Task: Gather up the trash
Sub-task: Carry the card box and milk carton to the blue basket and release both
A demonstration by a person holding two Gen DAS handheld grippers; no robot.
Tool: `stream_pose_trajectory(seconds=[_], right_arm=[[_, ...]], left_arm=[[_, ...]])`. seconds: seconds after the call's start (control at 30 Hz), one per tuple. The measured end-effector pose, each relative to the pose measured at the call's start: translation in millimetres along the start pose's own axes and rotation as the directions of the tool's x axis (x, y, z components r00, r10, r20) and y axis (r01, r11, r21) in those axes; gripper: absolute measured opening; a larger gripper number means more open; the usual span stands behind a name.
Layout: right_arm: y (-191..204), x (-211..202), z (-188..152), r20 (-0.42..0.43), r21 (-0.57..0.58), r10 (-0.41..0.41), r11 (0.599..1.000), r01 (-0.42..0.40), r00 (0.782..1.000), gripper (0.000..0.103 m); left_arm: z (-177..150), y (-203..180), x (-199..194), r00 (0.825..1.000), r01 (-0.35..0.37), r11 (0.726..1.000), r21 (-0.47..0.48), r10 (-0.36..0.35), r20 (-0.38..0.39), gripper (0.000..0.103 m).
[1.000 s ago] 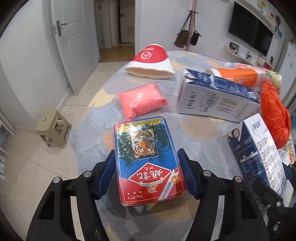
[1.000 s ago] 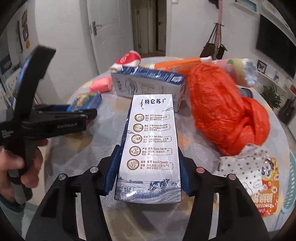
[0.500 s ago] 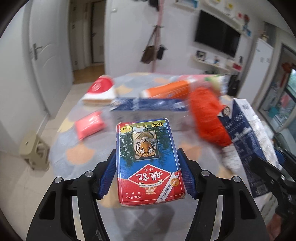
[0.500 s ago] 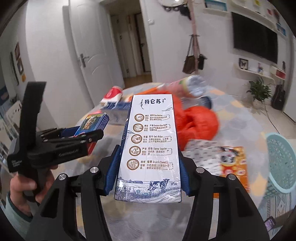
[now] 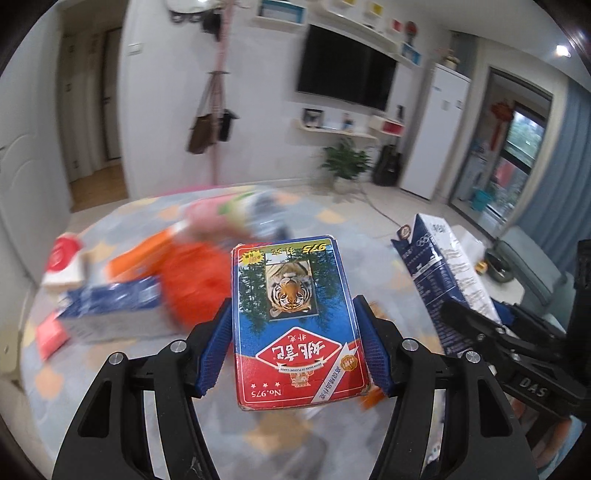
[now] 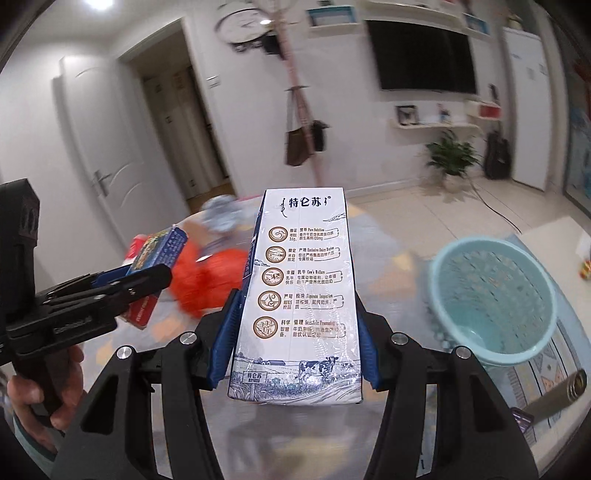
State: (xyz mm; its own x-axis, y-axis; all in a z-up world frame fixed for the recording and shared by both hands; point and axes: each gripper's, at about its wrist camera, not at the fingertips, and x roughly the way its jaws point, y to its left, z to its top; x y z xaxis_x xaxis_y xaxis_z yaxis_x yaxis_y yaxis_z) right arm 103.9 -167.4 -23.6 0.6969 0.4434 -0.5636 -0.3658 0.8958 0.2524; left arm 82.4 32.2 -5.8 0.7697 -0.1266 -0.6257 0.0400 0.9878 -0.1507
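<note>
Over the round table [image 5: 122,354], strewn with blurred litter, both grippers hang loaded. Right of it on the floor stands a light-blue basket [image 6: 443,306]. Next in size, the milk carton [image 6: 299,295] sits clamped lengthwise between the right gripper [image 6: 295,332]'s blue pads, jaws moderately spread. Smallest, the playing-card box [image 5: 295,325] is pinched between the left gripper [image 5: 295,350]'s pads, held above the tabletop.

White-walled living room: wall-mounted television [image 5: 345,79], floating shelf [image 5: 334,127], potted plant [image 5: 347,162], coat stand with bags [image 5: 216,110], pale tiled floor [image 6: 424,210], round wall clock [image 6: 243,24].
</note>
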Motion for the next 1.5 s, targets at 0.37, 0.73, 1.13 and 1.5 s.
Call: stream_pose_trajectory(seconds=[0.37, 0.73, 1.13, 1.5], right_arm=[[-144, 16, 3, -0.031, 0.261, -0.233, 0.937, 0.233, 0.972, 0.052], [-254, 65, -40, -0.247, 0.455, -0.329, 0.791, 0.409, 0.911, 0.053], [-259, 52, -33, -0.214, 0.479, -0.334, 0.783, 0.396, 0.918, 0.054], [-172, 21, -6, -0.103, 0.358, -0.242, 0.896, 0.263, 0.965, 0.054]], left_arm=[[41, -132, 112, 0.983, 0.15, 0.974, 0.168, -0.128, -0.133, 0.062], [35, -210, 225, 0.956, 0.186, 0.95, 0.251, -0.117, -0.268, 0.062], [34, -198, 220, 0.95, 0.199, 0.964, 0.177, -0.145, -0.278, 0.077], [40, -159, 120, 0.973, 0.208, 0.971, 0.114, -0.194, -0.121, 0.077]])
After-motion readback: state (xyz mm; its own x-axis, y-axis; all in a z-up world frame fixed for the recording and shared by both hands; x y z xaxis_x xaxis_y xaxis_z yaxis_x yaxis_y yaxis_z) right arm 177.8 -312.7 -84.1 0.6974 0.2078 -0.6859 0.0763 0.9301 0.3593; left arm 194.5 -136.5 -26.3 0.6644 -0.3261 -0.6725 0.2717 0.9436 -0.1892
